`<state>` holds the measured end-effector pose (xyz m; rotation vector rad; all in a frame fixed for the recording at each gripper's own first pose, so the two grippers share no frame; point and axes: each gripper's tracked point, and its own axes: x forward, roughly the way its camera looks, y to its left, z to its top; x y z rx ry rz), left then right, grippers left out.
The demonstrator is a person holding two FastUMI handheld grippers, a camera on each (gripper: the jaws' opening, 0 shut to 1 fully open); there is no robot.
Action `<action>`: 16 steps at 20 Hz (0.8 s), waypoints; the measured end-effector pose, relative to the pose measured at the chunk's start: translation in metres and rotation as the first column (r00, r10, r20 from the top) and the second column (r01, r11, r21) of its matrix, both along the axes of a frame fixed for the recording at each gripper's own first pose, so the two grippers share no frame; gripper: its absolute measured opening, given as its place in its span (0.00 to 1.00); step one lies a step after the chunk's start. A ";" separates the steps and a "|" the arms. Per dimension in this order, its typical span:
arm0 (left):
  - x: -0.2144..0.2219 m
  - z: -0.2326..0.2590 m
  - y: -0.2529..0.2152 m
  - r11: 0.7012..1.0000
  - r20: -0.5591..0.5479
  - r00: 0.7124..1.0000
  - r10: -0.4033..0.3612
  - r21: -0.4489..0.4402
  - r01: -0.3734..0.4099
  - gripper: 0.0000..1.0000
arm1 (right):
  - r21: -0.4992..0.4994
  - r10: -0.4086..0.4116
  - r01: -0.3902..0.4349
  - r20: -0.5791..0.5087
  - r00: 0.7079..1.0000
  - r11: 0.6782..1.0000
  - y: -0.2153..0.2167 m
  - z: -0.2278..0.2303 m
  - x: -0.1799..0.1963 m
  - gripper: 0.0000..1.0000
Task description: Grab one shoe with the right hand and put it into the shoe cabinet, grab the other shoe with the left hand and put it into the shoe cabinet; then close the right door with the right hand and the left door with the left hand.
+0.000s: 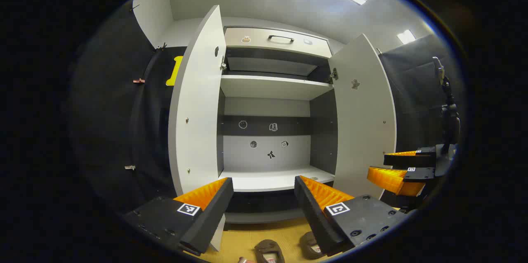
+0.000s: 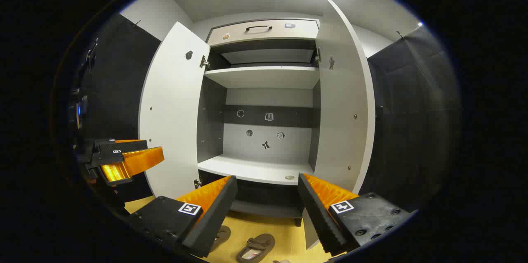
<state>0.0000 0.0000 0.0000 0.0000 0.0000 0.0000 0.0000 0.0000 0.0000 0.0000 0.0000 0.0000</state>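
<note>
Shoe cabinet (image 2: 264, 89) dead ahead of both claws, left door (image 2: 173, 110) and right door (image 2: 342, 102) swung out, lower shelf (image 2: 255, 170) bare. Right gripper (image 2: 267, 197) jaws wide, holding nothing; left gripper (image 1: 264, 197) same. Shoes on floor, below and just ahead of fingers: one shoe (image 2: 255, 248), other shoe (image 2: 220, 236). We judge the grab not started: tip right claw down, straddle shoe across width, close at midfoot.
</note>
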 end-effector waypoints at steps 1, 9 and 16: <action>0.000 -0.001 0.000 1.000 0.000 1.000 0.000 0.001 0.000 0.95 | -0.001 -0.001 0.001 0.005 1.000 1.000 0.000 0.002 0.000 0.98; 0.000 -0.001 -0.004 1.000 0.002 1.000 -0.011 0.012 0.011 0.95 | 0.009 -0.013 0.013 0.004 1.000 1.000 0.000 0.005 -0.005 0.98; 0.010 -0.003 -0.008 1.000 -0.013 1.000 -0.023 0.015 0.023 0.95 | 0.037 -0.029 0.029 0.003 1.000 0.999 0.000 -0.003 -0.006 0.98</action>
